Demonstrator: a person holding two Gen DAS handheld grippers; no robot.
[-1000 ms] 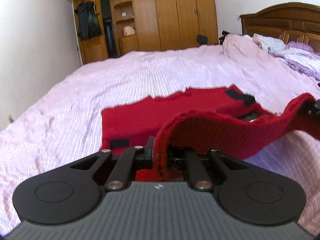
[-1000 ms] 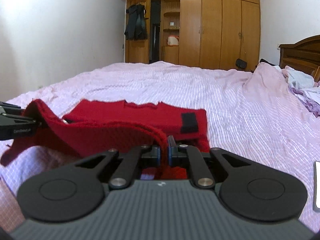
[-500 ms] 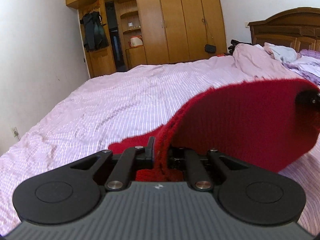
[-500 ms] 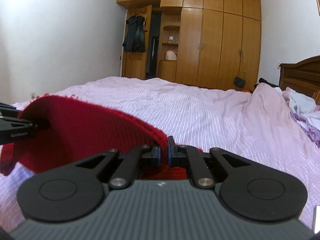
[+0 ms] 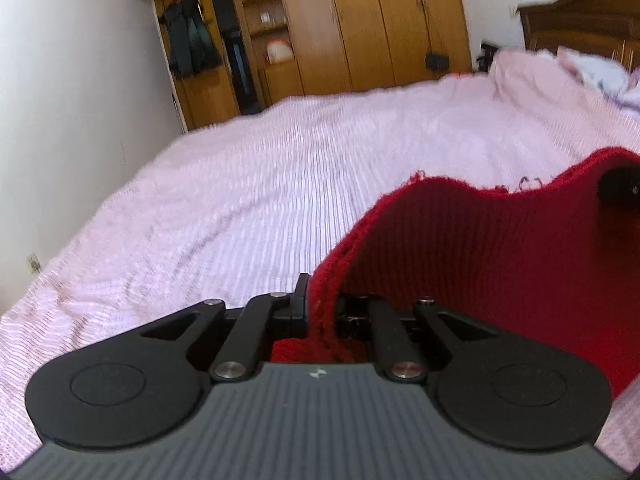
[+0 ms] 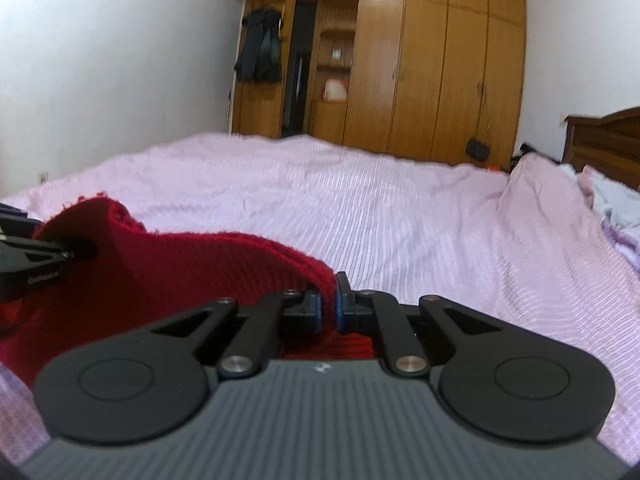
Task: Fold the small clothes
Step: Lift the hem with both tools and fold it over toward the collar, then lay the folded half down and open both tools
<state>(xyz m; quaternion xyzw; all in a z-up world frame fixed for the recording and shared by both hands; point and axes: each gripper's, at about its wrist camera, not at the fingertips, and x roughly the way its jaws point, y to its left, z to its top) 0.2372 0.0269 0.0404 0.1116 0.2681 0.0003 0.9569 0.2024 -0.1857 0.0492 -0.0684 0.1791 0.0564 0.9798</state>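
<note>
A small red knitted garment [image 5: 500,264] hangs stretched between my two grippers above the pink bed. My left gripper [image 5: 320,300] is shut on its left edge. My right gripper [image 6: 328,300] is shut on its right edge; the garment [image 6: 180,280] spreads to the left in the right wrist view. The right gripper's tip shows at the far right of the left wrist view [image 5: 618,186], and the left gripper shows at the left edge of the right wrist view [image 6: 28,256]. The garment's lower part is hidden behind the gripper bodies.
The pink striped bedspread [image 5: 280,184] covers the bed [image 6: 400,216]. A rumpled pile of bedding [image 6: 608,200] lies at the right by the wooden headboard [image 5: 584,28]. Wooden wardrobes [image 6: 420,64] stand behind, with a dark coat [image 6: 260,52] hanging on a door.
Both grippers have lifted the red garment off the bed and carried it up and forward. It lay partly flat a second ago and now hangs between them.
</note>
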